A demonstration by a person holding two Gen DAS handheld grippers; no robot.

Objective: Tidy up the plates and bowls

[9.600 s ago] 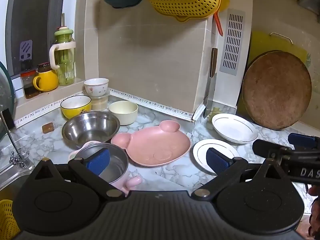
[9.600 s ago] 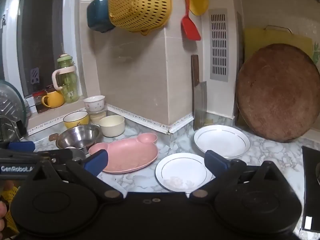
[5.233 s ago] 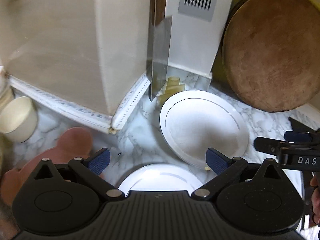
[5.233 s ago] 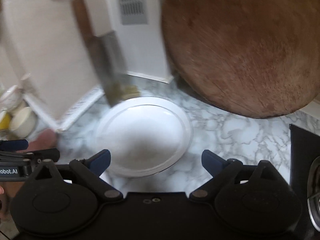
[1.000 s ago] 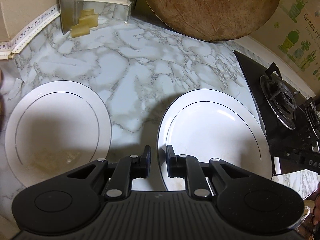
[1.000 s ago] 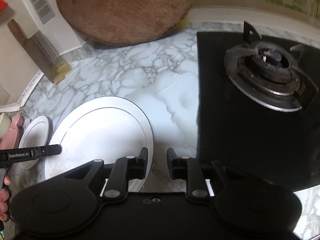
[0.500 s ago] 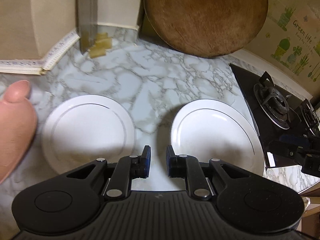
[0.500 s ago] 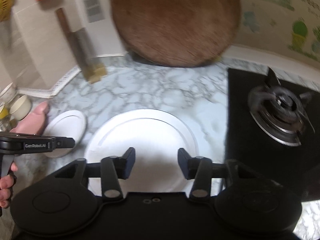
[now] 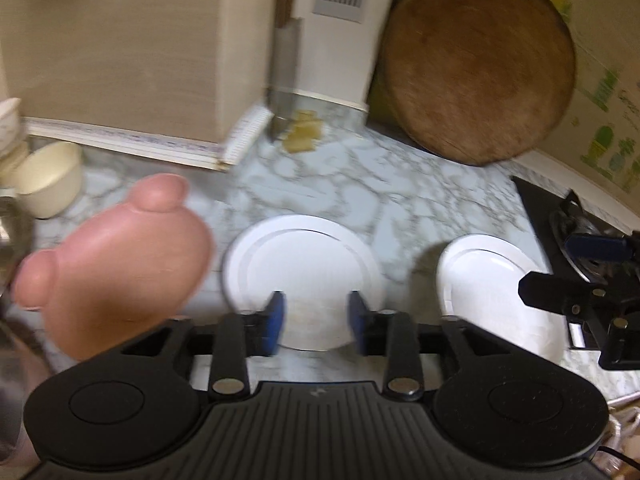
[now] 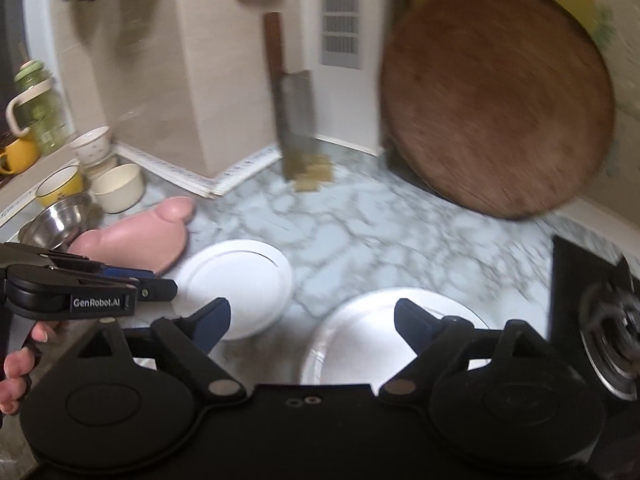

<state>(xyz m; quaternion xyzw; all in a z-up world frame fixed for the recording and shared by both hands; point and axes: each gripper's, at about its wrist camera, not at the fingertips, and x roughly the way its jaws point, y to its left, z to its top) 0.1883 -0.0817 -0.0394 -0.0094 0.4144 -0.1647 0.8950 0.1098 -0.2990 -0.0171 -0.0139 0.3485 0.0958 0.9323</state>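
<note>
Both grippers are spread apart and holding nothing: left gripper hangs over the smaller white plate, right gripper over the bigger white plate. Pink bear-shaped plate lies just left of them, cream bowl further back on the marble counter.

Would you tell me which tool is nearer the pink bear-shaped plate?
Left. The left tool hovers over the smaller white plate beside the pink bear-shaped plate; the right tool sits farther off, over the larger white plate.
</note>
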